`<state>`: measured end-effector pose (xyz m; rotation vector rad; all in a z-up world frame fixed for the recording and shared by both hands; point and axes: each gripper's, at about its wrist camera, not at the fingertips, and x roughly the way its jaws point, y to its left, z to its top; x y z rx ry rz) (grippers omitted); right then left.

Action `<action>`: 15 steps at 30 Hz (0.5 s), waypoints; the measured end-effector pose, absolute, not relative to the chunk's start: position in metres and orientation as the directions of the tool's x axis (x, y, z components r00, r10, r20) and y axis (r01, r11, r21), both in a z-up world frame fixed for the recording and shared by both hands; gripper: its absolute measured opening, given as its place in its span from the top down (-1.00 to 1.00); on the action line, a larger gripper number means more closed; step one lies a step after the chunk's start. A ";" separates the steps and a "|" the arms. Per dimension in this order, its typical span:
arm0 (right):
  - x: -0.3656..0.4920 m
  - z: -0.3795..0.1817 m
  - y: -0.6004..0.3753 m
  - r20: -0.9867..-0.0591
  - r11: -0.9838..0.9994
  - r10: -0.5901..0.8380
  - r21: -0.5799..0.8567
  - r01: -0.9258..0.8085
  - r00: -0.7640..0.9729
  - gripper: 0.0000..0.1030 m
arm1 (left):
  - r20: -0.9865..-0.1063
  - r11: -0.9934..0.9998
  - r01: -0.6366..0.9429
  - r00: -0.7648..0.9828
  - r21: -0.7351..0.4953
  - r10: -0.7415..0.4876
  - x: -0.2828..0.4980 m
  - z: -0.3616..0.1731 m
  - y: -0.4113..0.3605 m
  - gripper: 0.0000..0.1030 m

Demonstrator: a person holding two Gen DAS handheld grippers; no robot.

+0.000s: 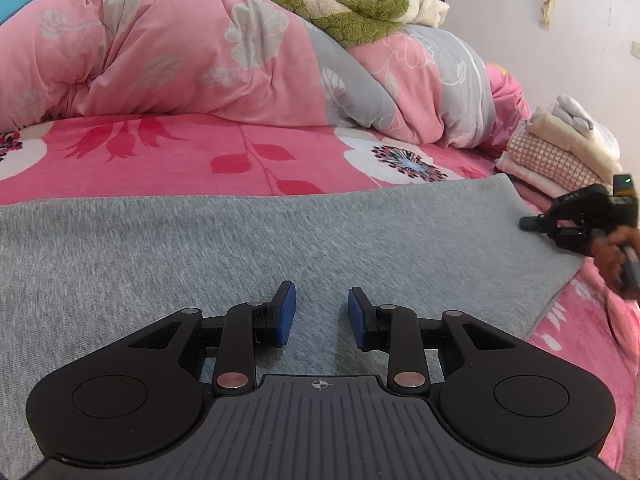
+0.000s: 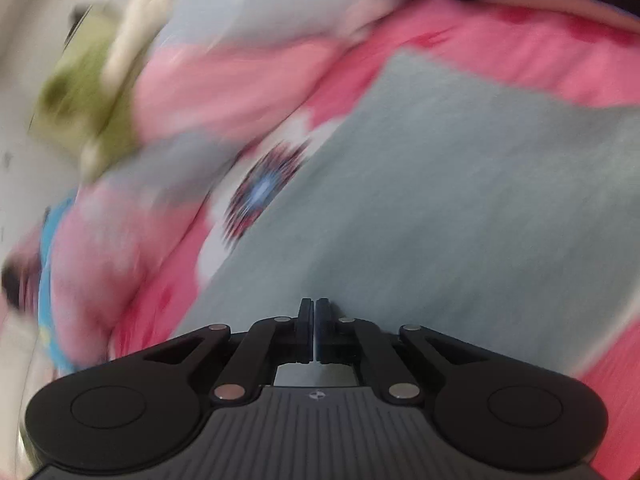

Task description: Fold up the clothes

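The grey garment [image 1: 280, 240] lies spread flat along the near edge of the bed [image 1: 240, 160], over the pink flowered sheet, its far hem running straight across and its right end stopping short of the bed's right edge.

The left tool [image 1: 322, 312] sits low over the garment's near middle with its blue pads [image 1: 288, 312] parted and nothing between them; whether they rest on the cloth I cannot tell. The right tool [image 2: 315, 328] has its jaws fully closed, and its own view is smeared with blur. No cloth shows between the black fingers, so it appears to be closed on nothing. In the left view it sits at the garment's right end, held by a hand [image 1: 616, 260].

The main risk: if the right tool closed on air, lifting it folds nothing, and a fast swing could drag or wrinkle the flat cloth. With the left pads apart, the garment is not pinned and could slide.

Room is tight on the far side, where the bunched pink quilt [image 1: 180, 52] crowds the sheet, and at the right, where a stack of folded clothes [image 1: 560, 152] sits near the garment's corner. A wide fold could knock the stack. The left stretch looks freer.
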<state>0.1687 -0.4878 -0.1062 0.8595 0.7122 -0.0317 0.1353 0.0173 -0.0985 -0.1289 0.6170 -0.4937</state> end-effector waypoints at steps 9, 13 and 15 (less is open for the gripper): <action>0.169 -0.065 -0.540 -0.572 0.637 0.028 0.642 0.427 0.820 0.97 | -0.516 0.873 0.404 0.704 -0.275 -0.488 0.135 -0.099 0.020 0.43; 0.205 -0.068 -0.500 -0.610 0.696 0.223 0.646 0.314 0.760 0.97 | -0.514 0.872 0.403 0.705 -0.278 -0.489 0.135 -0.099 0.020 0.43; 0.228 -0.080 -0.504 -0.657 0.683 0.236 0.636 0.358 0.716 0.97 | -0.514 0.872 0.403 0.705 -0.278 -0.489 0.135 -0.099 0.020 0.43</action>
